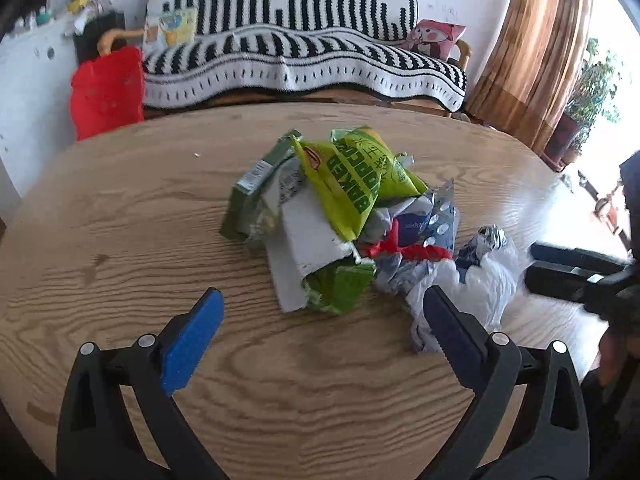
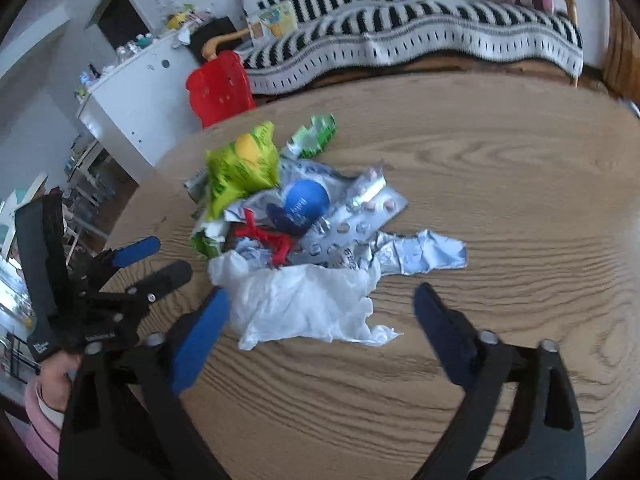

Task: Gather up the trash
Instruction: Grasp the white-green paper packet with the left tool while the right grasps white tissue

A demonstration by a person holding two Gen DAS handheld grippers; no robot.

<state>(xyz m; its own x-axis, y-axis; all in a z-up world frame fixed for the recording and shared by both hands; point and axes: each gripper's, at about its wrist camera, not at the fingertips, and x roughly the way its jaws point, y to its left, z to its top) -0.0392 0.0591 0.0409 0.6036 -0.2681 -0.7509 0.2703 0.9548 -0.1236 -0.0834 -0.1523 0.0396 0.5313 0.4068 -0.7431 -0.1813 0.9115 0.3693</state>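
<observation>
1. While your left gripper (image 1: pixel 322 314) hangs over the wooden table (image 1: pixel 120 216), its fingers stand wide apart and hold nothing; the trash pile (image 1: pixel 340 216) lies just ahead, mid-table.
2. Your right gripper (image 2: pixel 322 306) is likewise spread wide and empty, flanking a white tissue (image 2: pixel 304 304) at the pile's near edge.
3. Left view only: a torn grey card (image 1: pixel 300 240) under a yellow-green snack bag (image 1: pixel 352 176).
4. Right view only: pill blister sheets (image 2: pixel 360 216), a blue round wrapper (image 2: pixel 306 202) and crumpled foil (image 2: pixel 424 252).

A light oak-grain wooden table (image 1: pixel 120 208) carries a heap of crumpled wrappers (image 1: pixel 344 216) just ahead of the fingers, a white plastic bag (image 2: pixel 304 304) lying nearest between them.
</observation>
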